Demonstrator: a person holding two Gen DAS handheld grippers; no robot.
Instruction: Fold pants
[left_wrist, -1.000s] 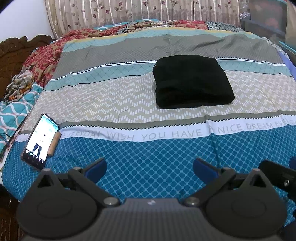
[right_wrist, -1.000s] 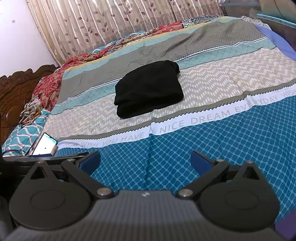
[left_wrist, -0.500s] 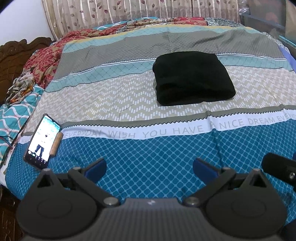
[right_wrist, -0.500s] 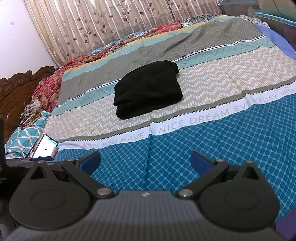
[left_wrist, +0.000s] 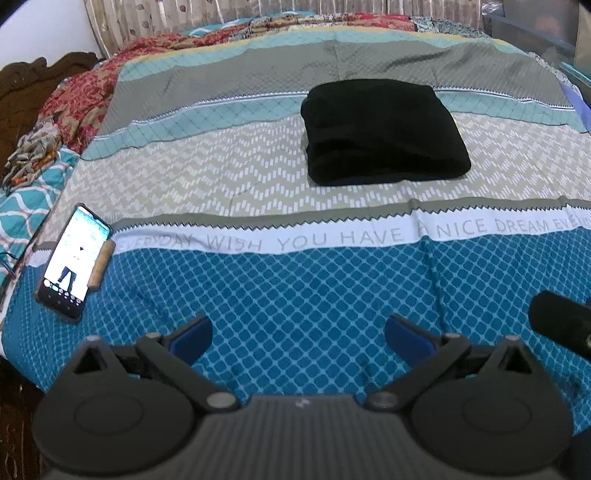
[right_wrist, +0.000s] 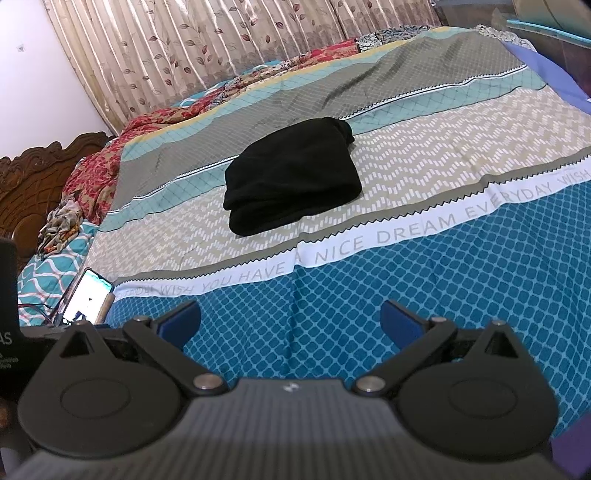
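Observation:
The black pants lie folded into a thick rectangle on the beige zigzag band of the bed cover; they also show in the right wrist view. My left gripper is open and empty, held over the blue diamond band well short of the pants. My right gripper is open and empty too, over the same blue band, near the bed's front edge. Neither gripper touches the pants.
A lit phone lies at the bed's left front edge, also in the right wrist view. Crumpled patterned cloth and a carved wooden headboard are at the left. Curtains hang behind the bed.
Both grippers have drawn back and risen slightly from the bed. The pants have not moved. Both stay open.

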